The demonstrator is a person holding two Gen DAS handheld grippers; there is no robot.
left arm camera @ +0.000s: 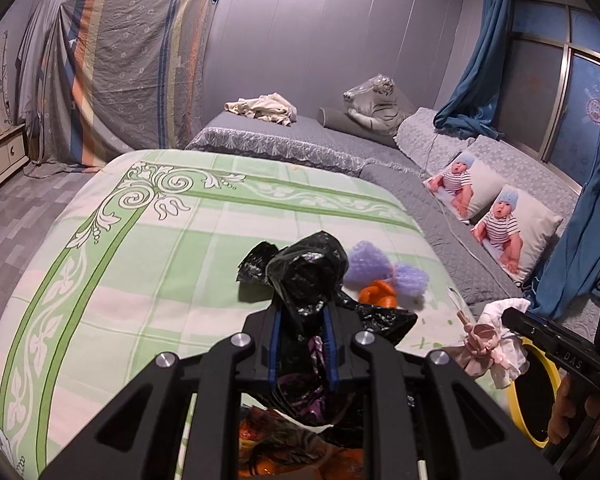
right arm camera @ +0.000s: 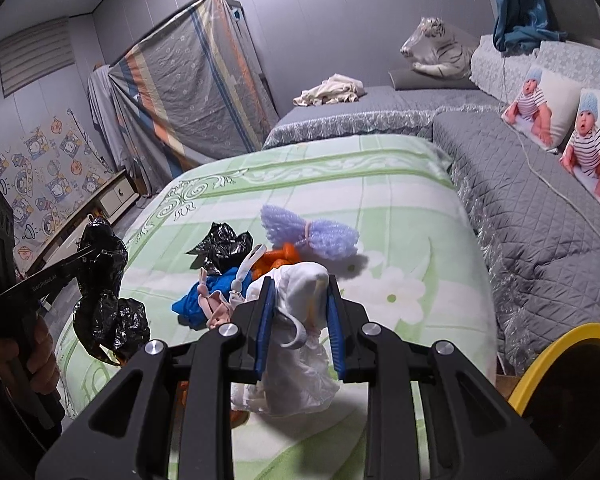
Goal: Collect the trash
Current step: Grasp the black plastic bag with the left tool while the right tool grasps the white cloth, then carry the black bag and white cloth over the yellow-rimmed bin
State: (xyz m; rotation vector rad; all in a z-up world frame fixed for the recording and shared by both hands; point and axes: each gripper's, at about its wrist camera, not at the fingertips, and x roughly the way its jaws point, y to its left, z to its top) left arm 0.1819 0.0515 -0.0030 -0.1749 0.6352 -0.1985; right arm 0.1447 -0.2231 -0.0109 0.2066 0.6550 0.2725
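Both grippers loaded above the bed.
My left gripper clenches the black bag; my right gripper clamps white wadding, purple mesh at twelve o'clock.

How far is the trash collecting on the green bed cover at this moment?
Done: nothing visibly binned; the yellow-rimmed bin interior is dark. In hand: the left gripper is shut on a crumpled black plastic bag, and the right gripper is shut on a white crumpled cloth-like wad. Left on the green bed cover: a purple foam net, an orange piece, a blue scrap, a smaller black bag scrap.
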